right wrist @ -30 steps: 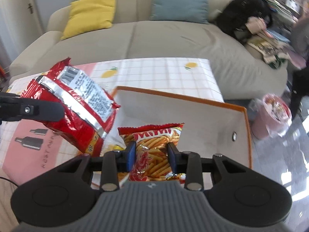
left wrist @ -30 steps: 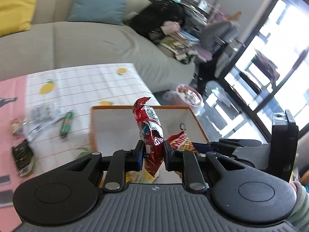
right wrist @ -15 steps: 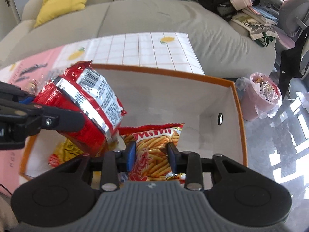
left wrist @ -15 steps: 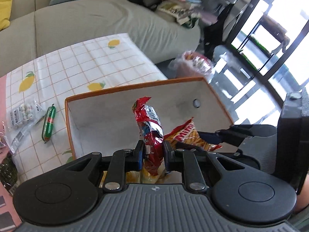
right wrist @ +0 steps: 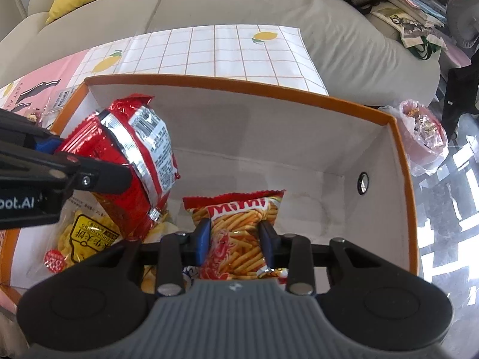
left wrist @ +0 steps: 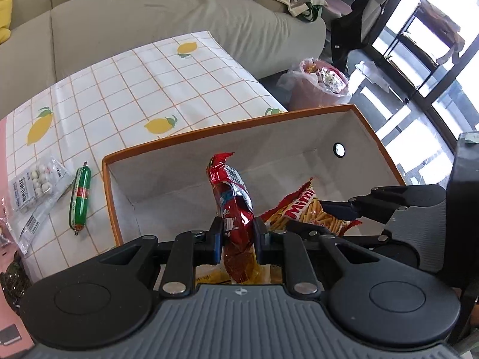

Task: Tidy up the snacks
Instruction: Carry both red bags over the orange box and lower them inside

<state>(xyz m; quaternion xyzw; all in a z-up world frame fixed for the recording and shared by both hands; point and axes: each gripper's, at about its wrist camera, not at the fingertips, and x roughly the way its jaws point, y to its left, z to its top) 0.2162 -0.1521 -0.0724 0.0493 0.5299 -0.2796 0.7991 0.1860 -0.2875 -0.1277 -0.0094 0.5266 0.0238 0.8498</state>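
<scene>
Red bag [left wrist: 233, 206] and Mimi bag [right wrist: 239, 233], both tool-held, seemingly lower inside box [right wrist: 401, 161].

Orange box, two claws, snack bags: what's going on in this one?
A person is packing snacks into the orange box. The left claw is shut on a red foil bag, the right claw on a Mimi fries bag, both over the box. A yellow chip bag is already inside; a green sausage lies on the tablecloth.
</scene>
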